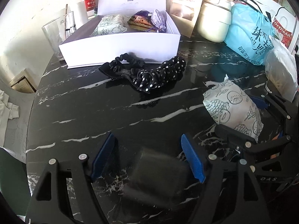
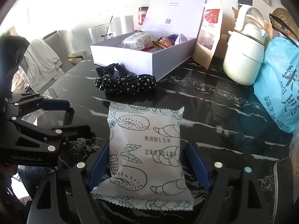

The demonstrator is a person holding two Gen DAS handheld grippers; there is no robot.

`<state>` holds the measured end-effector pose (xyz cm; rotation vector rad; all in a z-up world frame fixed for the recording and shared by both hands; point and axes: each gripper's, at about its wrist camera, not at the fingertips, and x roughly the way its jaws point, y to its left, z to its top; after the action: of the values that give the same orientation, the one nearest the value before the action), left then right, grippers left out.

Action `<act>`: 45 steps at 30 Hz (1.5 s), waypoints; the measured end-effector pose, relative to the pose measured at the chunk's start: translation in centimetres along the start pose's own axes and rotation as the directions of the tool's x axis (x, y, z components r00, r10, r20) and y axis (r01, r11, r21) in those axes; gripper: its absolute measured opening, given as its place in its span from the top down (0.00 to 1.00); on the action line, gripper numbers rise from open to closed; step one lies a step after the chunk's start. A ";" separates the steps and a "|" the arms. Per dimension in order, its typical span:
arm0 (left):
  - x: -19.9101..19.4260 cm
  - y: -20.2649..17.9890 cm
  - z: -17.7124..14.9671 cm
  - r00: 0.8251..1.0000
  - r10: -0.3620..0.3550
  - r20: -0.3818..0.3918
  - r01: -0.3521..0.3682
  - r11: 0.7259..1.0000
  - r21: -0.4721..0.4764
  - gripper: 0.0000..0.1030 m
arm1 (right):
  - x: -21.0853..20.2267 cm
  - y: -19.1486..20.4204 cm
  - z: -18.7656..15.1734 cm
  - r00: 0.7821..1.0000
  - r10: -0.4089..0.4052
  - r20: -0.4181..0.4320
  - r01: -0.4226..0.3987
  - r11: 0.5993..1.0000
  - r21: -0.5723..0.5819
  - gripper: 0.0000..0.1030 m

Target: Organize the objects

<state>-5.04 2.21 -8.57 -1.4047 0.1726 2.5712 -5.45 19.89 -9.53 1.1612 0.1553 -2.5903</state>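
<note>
A white snack packet printed with bread drawings [image 2: 145, 149] lies between the blue pads of my right gripper [image 2: 148, 164], which is shut on it. In the left wrist view the same packet [image 1: 233, 108] is at the right, held by that gripper [image 1: 241, 118]. My left gripper [image 1: 149, 156] is open and empty above the black marble table [image 1: 93, 112]; it shows at the left of the right wrist view [image 2: 67, 115]. An open white box [image 1: 121, 43] [image 2: 145, 56] at the back holds a similar packet and other snacks. Two black scrunchies [image 1: 149, 71] [image 2: 125, 82], one polka-dotted, lie before the box.
A cream kettle [image 2: 244, 56], a blue plastic bag [image 2: 280, 93] and a kraft snack pouch [image 2: 209, 37] stand at the back right. A glass jug [image 1: 56, 31] and jars stand left of the box. A chair with cloth [image 2: 43, 61] is beyond the table's left edge.
</note>
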 end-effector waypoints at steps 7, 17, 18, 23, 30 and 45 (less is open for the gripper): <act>-1.5 1.0 -2.0 0.999 -0.027 0.029 0.028 0.999 -0.033 0.28 | 0.0 0.3 -0.2 1.000 -0.005 -0.001 0.005 1.000 -0.017 0.20; -2.4 0.4 -3.7 0.996 -0.009 0.087 0.008 1.000 0.014 0.27 | -0.3 1.0 -0.5 1.000 0.002 0.013 -0.002 0.999 -0.052 0.30; -2.5 0.4 -3.8 0.995 -0.014 0.096 0.012 1.000 0.021 0.31 | -0.4 1.0 -0.5 1.000 0.001 0.016 0.000 0.999 -0.050 0.33; -2.9 -0.2 -4.2 0.992 -0.056 0.114 0.047 0.996 0.078 0.43 | -0.4 1.0 -0.4 1.000 -0.003 0.025 0.005 0.999 -0.052 0.41; -3.0 -0.4 -3.9 0.994 -0.059 0.091 0.052 0.995 0.081 0.44 | -0.8 1.0 -0.6 0.999 0.025 0.031 -0.023 0.998 -0.055 0.45; -3.1 0.2 -2.8 0.994 -0.099 0.038 0.098 0.995 0.023 0.44 | -2.0 0.8 0.0 0.999 0.035 0.000 -0.035 0.999 -0.040 0.47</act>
<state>-1.13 1.05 -7.46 -1.3201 0.1215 2.5070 -3.99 19.59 -8.02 1.1383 0.1845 -2.5453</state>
